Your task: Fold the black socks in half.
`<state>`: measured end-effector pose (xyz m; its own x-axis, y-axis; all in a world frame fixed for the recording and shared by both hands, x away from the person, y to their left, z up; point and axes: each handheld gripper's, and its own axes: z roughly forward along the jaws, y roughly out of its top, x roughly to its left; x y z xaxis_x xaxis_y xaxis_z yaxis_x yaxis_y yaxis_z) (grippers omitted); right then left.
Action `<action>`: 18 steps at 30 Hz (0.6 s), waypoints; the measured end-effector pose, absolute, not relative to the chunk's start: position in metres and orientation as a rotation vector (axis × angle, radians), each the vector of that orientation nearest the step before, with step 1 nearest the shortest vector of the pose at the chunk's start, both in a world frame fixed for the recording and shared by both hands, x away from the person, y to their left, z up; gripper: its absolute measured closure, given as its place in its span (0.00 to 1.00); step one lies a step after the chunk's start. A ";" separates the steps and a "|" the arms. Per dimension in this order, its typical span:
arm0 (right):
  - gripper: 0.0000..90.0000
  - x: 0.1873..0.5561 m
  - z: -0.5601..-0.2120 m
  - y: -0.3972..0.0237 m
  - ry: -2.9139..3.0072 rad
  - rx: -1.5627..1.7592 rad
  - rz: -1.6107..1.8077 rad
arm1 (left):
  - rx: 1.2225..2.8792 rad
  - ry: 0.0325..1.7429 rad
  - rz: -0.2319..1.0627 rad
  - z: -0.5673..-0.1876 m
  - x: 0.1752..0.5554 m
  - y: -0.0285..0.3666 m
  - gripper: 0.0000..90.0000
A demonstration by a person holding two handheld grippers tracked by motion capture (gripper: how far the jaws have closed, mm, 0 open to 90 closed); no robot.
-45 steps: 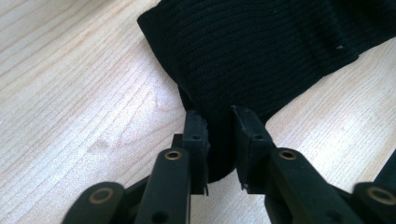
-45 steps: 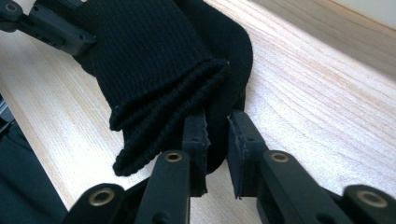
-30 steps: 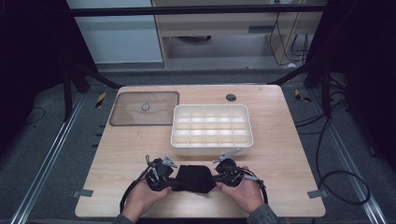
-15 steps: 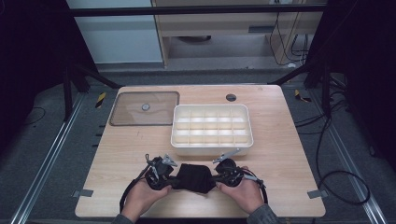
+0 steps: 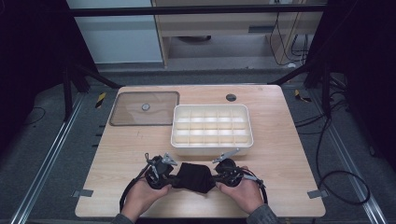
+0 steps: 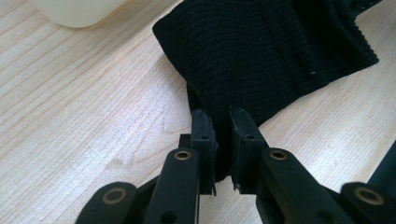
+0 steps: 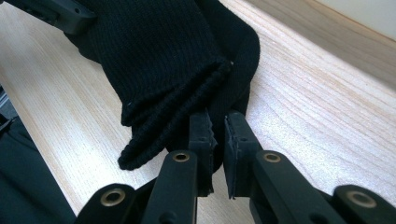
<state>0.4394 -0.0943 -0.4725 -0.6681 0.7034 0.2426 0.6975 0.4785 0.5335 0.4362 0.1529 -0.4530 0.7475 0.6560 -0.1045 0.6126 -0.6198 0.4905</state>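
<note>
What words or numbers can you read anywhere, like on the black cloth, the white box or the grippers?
None can be read.
Black knitted cloth: plain ribbed fabric, no tag or print in the gripper views.
White divided box: bare.
Clear lid: only a small round knob, no writing.
Left gripper and right gripper: black jaws with brass rivets, no marks.
Yellow and black striped tape on the floor: stripes, no letters.

**Black handheld grippers, brass rivets, trailing cables**

Each black gripper, the left gripper (image 6: 219, 123) and the right gripper (image 7: 215, 126), carried ridged rubber pads (image 6: 203, 133) on jointed links pinned with brass-coloured rivets (image 6: 183, 155). Grey three-cornered plates (image 5: 169, 159) sat on top; black cables (image 5: 127, 195) trailed behind. Grey sleeve cuffs (image 5: 262, 215) showed.
</note>
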 end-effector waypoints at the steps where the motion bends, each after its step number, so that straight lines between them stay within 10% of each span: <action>1: 0.92 0.440 -0.473 -0.094 2.693 1.276 0.964 | 2.440 0.956 0.116 -0.453 0.436 0.153 0.90; 18: 0.93 0.439 -0.473 -0.092 2.697 1.272 0.959 | 2.419 0.941 0.128 -0.445 0.435 0.151 0.91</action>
<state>0.4395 -0.0919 -0.4734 -0.6701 0.7021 0.2410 0.6966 0.4825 0.5311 0.4351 0.1511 -0.4450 0.7519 0.6513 -0.1021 0.6004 -0.6125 0.5142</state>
